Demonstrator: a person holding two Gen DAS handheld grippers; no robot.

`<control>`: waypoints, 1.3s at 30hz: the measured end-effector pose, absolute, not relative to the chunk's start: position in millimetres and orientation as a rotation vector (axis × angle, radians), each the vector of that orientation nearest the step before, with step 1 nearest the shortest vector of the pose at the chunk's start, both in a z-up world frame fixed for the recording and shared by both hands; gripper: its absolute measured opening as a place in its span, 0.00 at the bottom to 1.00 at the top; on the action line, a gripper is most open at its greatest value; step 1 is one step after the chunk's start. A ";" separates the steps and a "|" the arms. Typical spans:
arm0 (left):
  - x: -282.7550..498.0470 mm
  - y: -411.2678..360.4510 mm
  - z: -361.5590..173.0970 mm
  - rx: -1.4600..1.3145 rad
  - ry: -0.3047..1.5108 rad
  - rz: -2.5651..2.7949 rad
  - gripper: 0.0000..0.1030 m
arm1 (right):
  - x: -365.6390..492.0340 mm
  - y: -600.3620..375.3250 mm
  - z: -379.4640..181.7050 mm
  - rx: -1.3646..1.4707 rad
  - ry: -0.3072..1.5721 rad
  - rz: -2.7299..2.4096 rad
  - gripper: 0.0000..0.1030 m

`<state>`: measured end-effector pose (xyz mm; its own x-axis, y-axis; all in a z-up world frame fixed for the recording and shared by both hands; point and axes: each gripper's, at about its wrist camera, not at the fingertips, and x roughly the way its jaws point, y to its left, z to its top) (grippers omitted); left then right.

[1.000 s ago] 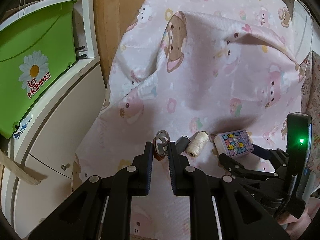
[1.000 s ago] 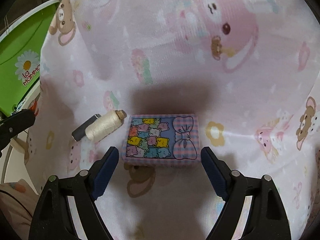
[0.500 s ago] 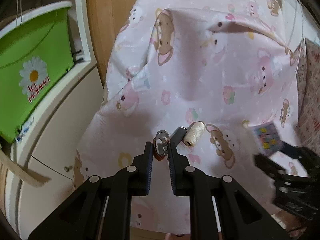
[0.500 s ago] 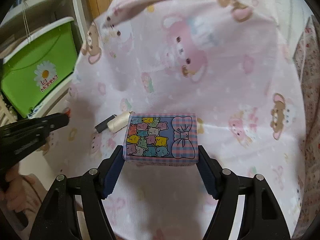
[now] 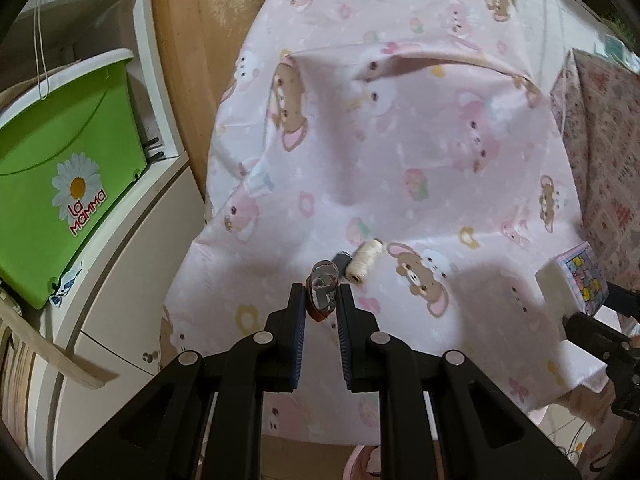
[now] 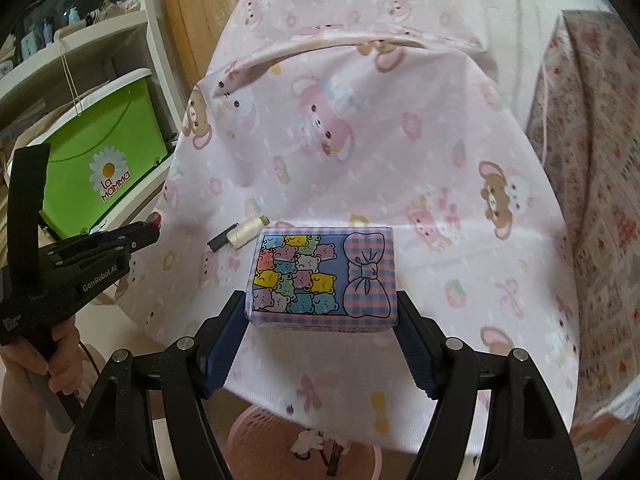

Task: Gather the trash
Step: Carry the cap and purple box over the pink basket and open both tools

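Low in the frame, the right gripper (image 6: 322, 316) clamps a patterned box (image 6: 324, 276) between wide fingers. The left gripper (image 5: 322, 304) pinches a small spool (image 5: 322, 292) narrowly at lower centre.

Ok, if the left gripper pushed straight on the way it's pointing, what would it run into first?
Probably the dark spool and the cream thread spool beside it, on the pink sheet just past the small spool the left gripper holds. Depth is unclear.

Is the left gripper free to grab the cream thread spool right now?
Probably not yet: the left gripper is shut on a small spool. The cream thread spool lies unobstructed just ahead on the pink sheet.
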<state>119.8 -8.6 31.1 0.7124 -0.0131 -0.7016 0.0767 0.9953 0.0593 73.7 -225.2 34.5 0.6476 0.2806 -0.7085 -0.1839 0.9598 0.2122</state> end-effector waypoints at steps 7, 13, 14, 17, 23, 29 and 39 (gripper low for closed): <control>91.1 -12.7 23.4 0.012 0.818 -0.116 0.14 | 45.1 -228.4 25.6 0.138 0.844 0.260 0.72; 57.9 -18.2 23.1 -0.018 0.831 -0.176 0.14 | 20.3 -229.7 17.0 0.166 0.866 0.269 0.72; 54.2 -18.2 21.5 -0.027 0.840 -0.184 0.14 | 16.7 -229.3 15.5 0.165 0.869 0.272 0.72; 46.7 -14.8 13.3 -0.092 0.896 -0.225 0.14 | 3.2 -224.8 10.9 0.135 0.870 0.282 0.72; 35.5 -15.1 -9.6 -0.095 0.987 -0.222 0.14 | -14.9 -215.4 -3.9 0.092 0.902 0.323 0.72; 40.0 -19.1 -36.0 -0.111 1.127 -0.245 0.15 | -21.7 -203.8 -27.3 0.067 1.000 0.367 0.72; 41.4 -42.0 -84.2 -0.098 1.344 -0.304 0.15 | -18.0 -188.0 -93.5 0.049 1.286 0.384 0.72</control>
